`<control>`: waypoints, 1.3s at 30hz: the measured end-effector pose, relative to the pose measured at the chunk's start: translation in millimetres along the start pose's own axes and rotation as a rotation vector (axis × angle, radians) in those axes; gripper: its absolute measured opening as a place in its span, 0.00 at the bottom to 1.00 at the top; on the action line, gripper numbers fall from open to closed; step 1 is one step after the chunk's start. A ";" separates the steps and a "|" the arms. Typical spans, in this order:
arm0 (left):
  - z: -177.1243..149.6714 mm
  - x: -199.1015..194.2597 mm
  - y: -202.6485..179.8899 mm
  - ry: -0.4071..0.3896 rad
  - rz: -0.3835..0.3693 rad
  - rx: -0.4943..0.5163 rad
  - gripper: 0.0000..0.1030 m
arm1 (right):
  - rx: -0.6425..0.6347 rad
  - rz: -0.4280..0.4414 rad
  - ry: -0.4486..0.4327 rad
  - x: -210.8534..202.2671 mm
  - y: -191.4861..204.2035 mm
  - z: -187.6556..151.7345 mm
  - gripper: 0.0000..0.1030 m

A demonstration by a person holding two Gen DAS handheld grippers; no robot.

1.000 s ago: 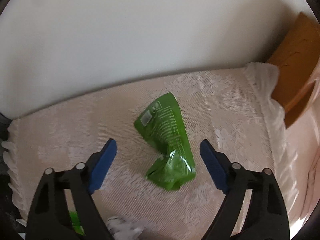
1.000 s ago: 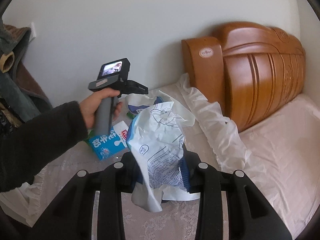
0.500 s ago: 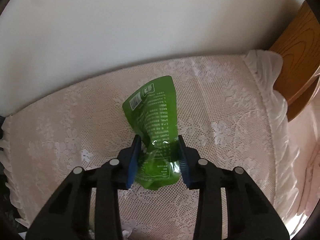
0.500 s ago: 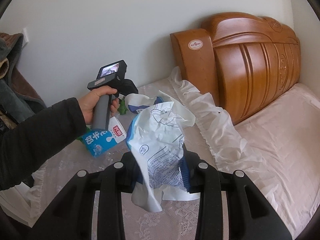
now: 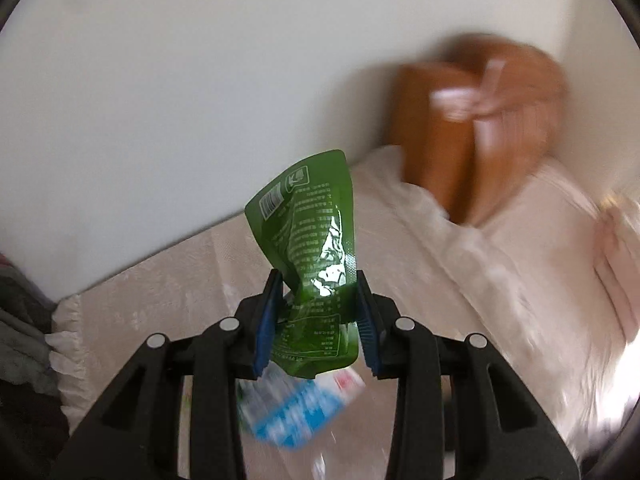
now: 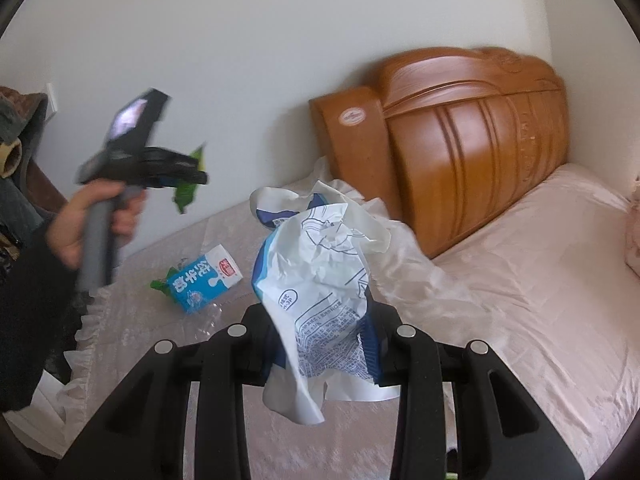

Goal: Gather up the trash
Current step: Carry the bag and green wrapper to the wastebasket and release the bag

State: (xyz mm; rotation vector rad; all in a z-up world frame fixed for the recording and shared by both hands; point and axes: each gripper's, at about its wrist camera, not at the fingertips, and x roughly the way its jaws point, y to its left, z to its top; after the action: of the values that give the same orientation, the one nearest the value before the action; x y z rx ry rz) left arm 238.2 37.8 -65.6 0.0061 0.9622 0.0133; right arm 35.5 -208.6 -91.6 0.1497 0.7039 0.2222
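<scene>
- The left gripper, at lower centre of its frame, is clamped on a crumpled green pouch lifted clear of the lace cover.
- The right gripper pinches a white-and-blue wrapper at lower centre.
- A blue milk carton lies left of centre on the cover.
- A wooden headboard stands at upper right.

Left wrist view is pretty smeared: the headboard is just an orange blur, and the milk carton is half hidden behind the green packet. From the right wrist, the left hand and its gripper are motion-blurred too.
</scene>
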 end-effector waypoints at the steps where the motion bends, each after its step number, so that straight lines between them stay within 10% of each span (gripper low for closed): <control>1: -13.0 -19.5 -11.5 -0.007 -0.025 0.028 0.34 | 0.006 -0.009 -0.005 -11.2 -3.9 -4.5 0.34; 12: -144.2 -143.5 -130.2 -0.029 -0.317 0.263 0.35 | 0.086 -0.150 -0.002 -124.3 -47.3 -74.9 0.34; 21: -225.2 -162.5 -201.7 0.074 -0.469 0.450 0.35 | 0.204 -0.252 0.083 -170.2 -89.9 -148.9 0.34; 32: -257.1 -161.1 -229.8 0.113 -0.468 0.540 0.35 | 0.369 -0.239 0.343 -79.7 -134.5 -258.8 0.37; 34: -260.2 -161.1 -230.9 0.120 -0.461 0.544 0.35 | 0.400 -0.248 0.438 -52.8 -142.4 -281.3 0.63; 39: -270.2 -154.0 -236.1 0.160 -0.451 0.552 0.35 | 0.422 -0.296 0.488 -54.2 -151.2 -298.6 0.85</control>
State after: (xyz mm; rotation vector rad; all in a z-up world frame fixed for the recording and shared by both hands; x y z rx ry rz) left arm -69.5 -200.6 -96.4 0.3002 1.0842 -0.6757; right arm -177.4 -350.0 -314.5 0.3978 1.2431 -0.1858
